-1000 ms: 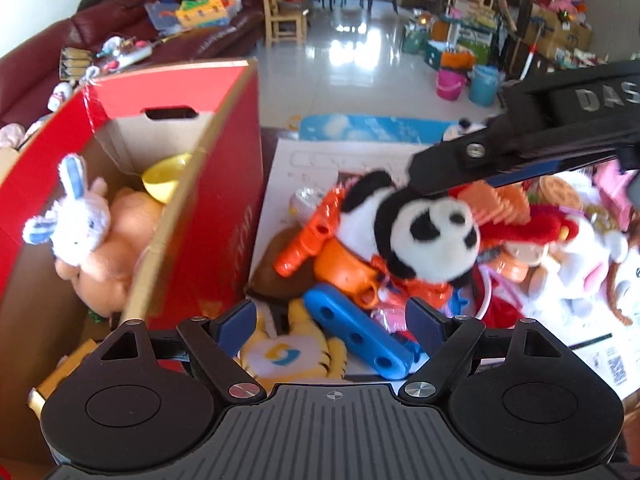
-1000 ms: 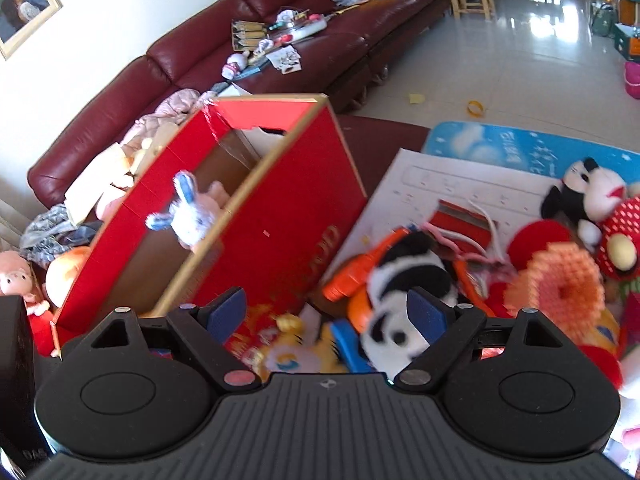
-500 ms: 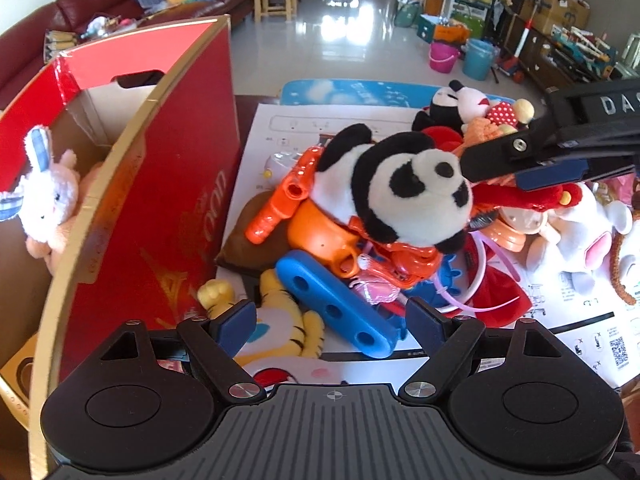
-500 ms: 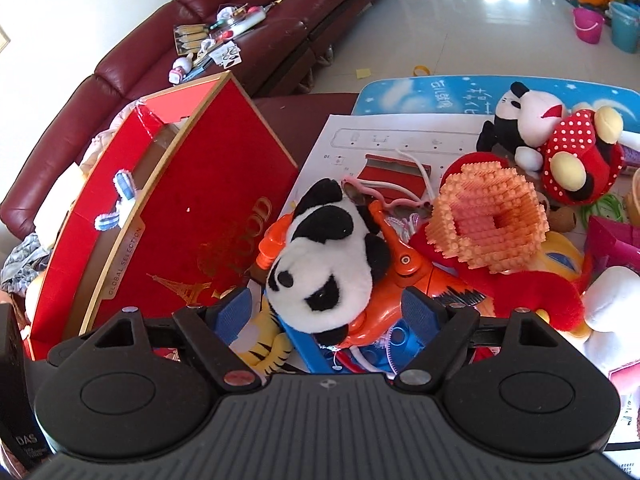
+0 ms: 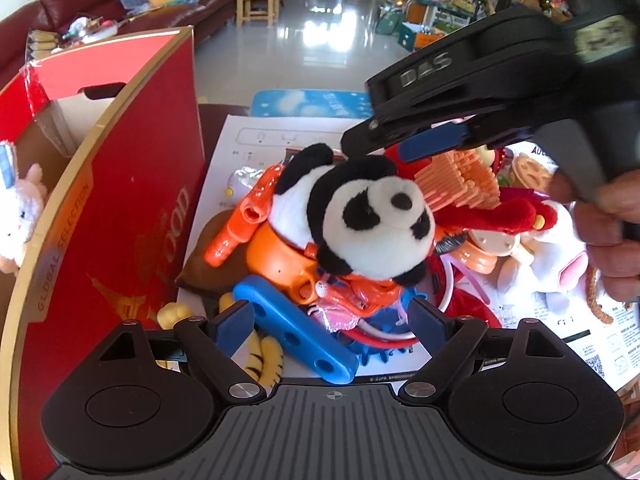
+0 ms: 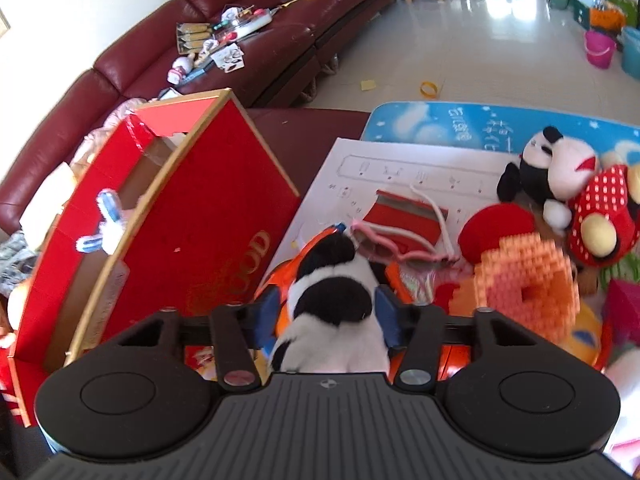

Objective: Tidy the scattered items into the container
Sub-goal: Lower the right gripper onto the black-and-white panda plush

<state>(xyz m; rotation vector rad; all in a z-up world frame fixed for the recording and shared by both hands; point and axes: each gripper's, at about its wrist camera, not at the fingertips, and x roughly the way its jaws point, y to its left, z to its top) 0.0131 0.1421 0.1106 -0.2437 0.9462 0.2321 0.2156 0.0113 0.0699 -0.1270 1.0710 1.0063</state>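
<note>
A black-and-white panda plush (image 5: 372, 220) lies on top of a toy pile, to the right of the tall red cardboard box (image 5: 120, 220). My right gripper (image 6: 326, 308) has come down over the panda (image 6: 332, 300). Its jaws are closing, and the blue pads (image 6: 266, 312) touch the plush on both sides. In the left wrist view this gripper (image 5: 384, 152) reaches in from the upper right, held by a person's hand (image 5: 616, 232). My left gripper (image 5: 332, 316) hangs open over the near edge of the pile with nothing between its fingers. The box (image 6: 208, 240) holds a white bunny (image 5: 20, 208).
Under the panda lie an orange toy gun (image 5: 240, 224), a blue plastic bar (image 5: 296, 336) and a tiger plush (image 5: 264, 356). An orange block cone (image 6: 528, 280) and a mouse plush (image 6: 560, 176) sit to the right on a white sheet (image 6: 400, 168). A maroon sofa (image 6: 200, 52) stands behind.
My right gripper dropped onto the panda and its jaws narrowed around it. The left gripper edged closer to the pile and stayed open.
</note>
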